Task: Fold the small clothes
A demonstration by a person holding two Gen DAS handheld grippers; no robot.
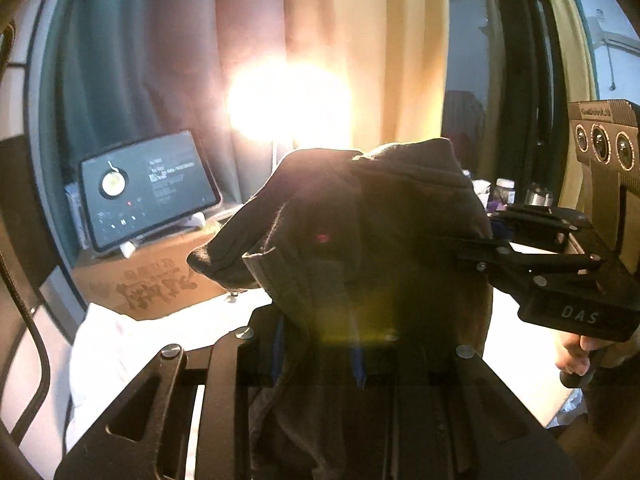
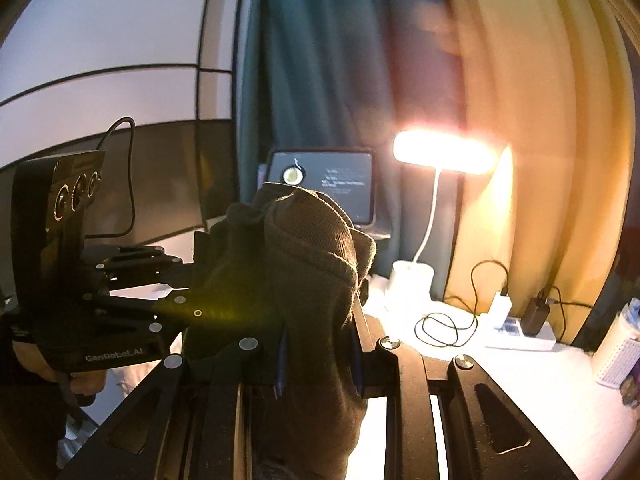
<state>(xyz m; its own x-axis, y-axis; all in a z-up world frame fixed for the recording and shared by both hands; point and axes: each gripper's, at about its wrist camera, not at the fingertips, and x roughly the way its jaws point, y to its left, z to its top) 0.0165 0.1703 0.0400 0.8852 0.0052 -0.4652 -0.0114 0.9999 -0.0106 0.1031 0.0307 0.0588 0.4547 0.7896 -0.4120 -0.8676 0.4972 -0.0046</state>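
Left wrist, nearest: my left tongs (image 1: 320,344) sit closed narrow on the dark garment (image 1: 360,240), whose cloth runs down between the fingers and bunches up ahead of the lens.
Left wrist, garment: it hangs in the air above the white-covered worktop (image 1: 120,344), not lying on it; one floppy end droops to the left.
Left wrist, other tool: my right tongs (image 1: 486,236) come in from the right and pinch the garment's far edge.
Left wrist, background: a tablet (image 1: 148,188) on a cardboard box (image 1: 152,280), with lamp glare behind.
Right wrist, nearest: the right tongs (image 2: 320,360) are drawn in on a ribbed part of the garment (image 2: 304,248); the left tongs (image 2: 200,276) bite it from the left.
Right wrist, background: lamp (image 2: 442,156), cable (image 2: 448,328) and chargers on the worktop (image 2: 520,384).
Step, my reading: both ends gripped and lifted, so I am mid-spread, before any fold.
Next move, my reading: pull the ends apart until taut, then lower it flat onto bare worktop, away from the cable.
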